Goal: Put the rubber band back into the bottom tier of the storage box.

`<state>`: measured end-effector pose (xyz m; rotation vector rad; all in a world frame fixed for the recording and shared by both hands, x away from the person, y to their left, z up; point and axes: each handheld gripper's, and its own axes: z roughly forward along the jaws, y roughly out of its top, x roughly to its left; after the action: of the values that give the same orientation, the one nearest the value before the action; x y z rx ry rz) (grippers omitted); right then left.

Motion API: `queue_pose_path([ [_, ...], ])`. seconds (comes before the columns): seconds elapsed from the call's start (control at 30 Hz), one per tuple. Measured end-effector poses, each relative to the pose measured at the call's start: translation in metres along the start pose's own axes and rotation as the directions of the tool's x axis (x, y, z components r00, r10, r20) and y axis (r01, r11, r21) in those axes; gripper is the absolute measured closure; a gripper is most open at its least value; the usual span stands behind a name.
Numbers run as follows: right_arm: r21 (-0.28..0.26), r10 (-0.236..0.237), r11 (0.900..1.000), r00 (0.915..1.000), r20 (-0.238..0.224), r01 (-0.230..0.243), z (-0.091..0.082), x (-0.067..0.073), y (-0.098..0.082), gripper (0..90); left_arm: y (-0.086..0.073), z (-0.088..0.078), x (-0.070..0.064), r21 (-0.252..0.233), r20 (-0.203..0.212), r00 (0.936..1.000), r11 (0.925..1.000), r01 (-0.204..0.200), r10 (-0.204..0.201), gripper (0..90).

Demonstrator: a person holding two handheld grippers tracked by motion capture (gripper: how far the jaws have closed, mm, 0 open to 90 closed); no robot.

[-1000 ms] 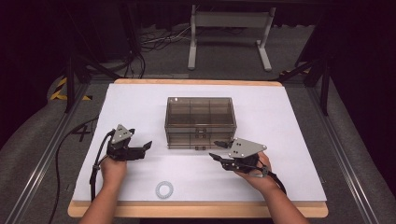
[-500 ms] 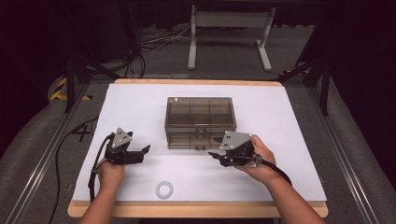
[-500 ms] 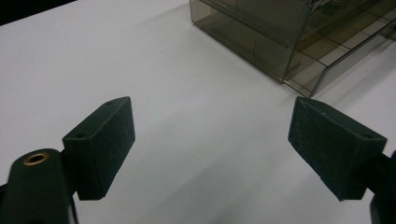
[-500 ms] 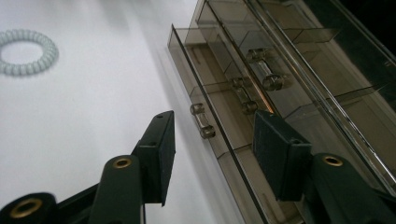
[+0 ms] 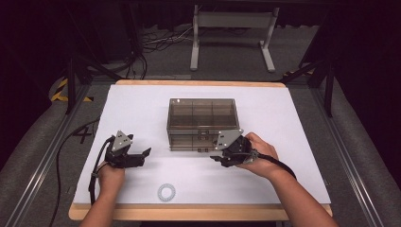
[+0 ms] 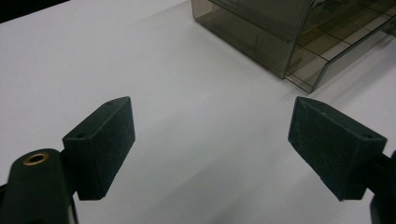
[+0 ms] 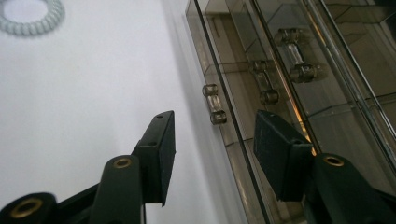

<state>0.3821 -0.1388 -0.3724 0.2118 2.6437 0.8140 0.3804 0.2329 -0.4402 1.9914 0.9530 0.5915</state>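
Note:
A smoky see-through drawer box (image 5: 202, 121) stands mid-table with its drawer fronts facing me. My right gripper (image 5: 215, 155) sits low at the box's front right, pointing left along the drawers. In the right gripper view the right gripper (image 7: 215, 140) has its jaws partly apart; they have just been opening. A small clear drawer handle (image 7: 214, 103) lies just ahead of the pads, and nothing is pressed between them. My left gripper (image 5: 143, 157) rests left of the box, pointing towards it. The left gripper (image 6: 212, 135) is wide open over bare white table, the box corner (image 6: 299, 42) beyond it.
A pale coiled ring (image 5: 166, 192) lies near the table's front edge, also seen as the coiled ring (image 7: 29, 18) in the right gripper view. Two more drawer handles (image 7: 299, 51) sit higher on the box front. The white tabletop (image 5: 293, 118) ends in a wooden edge.
The right hand has slid left and closer to the box's front, turning its gripper along the drawers. The left hand has kept still.

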Motion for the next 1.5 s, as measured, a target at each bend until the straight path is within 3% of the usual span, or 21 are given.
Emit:
queue_pose_path([
  [0.23,0.106,-0.053,0.993,0.9986,-0.006,0.053,0.008,-0.006,0.007,50.4,0.0,-0.001,0.0,-0.005,-0.003,1.0,1.0,0.004,-0.004,15.6],
  [0.43,0.155,-0.083,0.984,0.9964,-0.017,0.085,0.015,-0.01,0.009,52.5,0.0,-0.001,0.0,-0.005,-0.003,1.0,1.0,0.004,-0.004,15.6],
  [0.6,0.228,-0.105,0.968,0.9942,-0.023,0.108,0.022,-0.01,0.011,57.0,0.0,-0.001,0.0,-0.003,-0.001,1.0,1.0,0.004,-0.004,15.6],
  [0.7,0.243,-0.111,0.963,0.9936,-0.019,0.113,0.025,-0.013,0.01,57.7,0.0,-0.001,0.0,-0.004,0.0,1.0,1.0,0.003,-0.003,15.6],
  [0.77,0.282,-0.122,0.952,0.9924,-0.018,0.122,0.028,-0.016,0.009,59.6,0.0,-0.001,0.0,-0.005,0.0,1.0,1.0,0.004,-0.004,15.6],
  [0.87,0.293,-0.126,0.948,0.9919,-0.016,0.125,0.029,-0.016,0.009,61.5,0.0,-0.001,0.0,-0.004,0.0,1.0,1.0,0.004,-0.004,15.6],
  [1.17,0.358,-0.158,0.92,0.9869,-0.032,0.159,0.043,-0.023,0.006,65.0,0.0,-0.001,0.0,-0.003,0.004,1.0,1.0,0.003,-0.003,15.6],
  [1.5,0.402,-0.171,0.898,0.9836,-0.057,0.18,0.049,-0.028,0.003,67.4,0.0,0.0,0.0,0.0,0.008,1.0,1.0,0.0,0.0,15.6],
])
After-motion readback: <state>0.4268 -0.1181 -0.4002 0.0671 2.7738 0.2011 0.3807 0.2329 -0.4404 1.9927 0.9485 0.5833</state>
